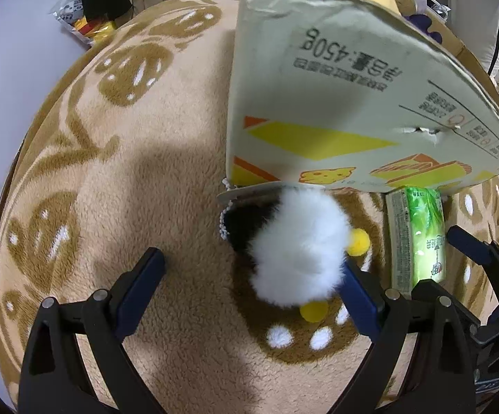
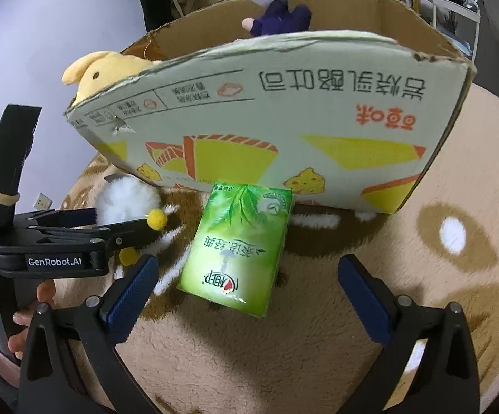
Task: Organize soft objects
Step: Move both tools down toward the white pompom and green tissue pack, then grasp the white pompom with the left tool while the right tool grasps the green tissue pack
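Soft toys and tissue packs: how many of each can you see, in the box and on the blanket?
Soft toys: 3 — yellow plush and purple plush in the cardboard box, white fluffy toy on the blanket.
Tissue packs: 1 — green tissue pack.
Total: 4

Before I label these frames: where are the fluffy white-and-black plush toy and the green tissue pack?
fluffy white-and-black plush toy (image 1: 301, 252), left wrist view, white body.
green tissue pack (image 2: 237, 245), right wrist view, top face.

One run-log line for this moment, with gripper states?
left gripper: open, around white plush | right gripper: open, near tissue pack | box: behind
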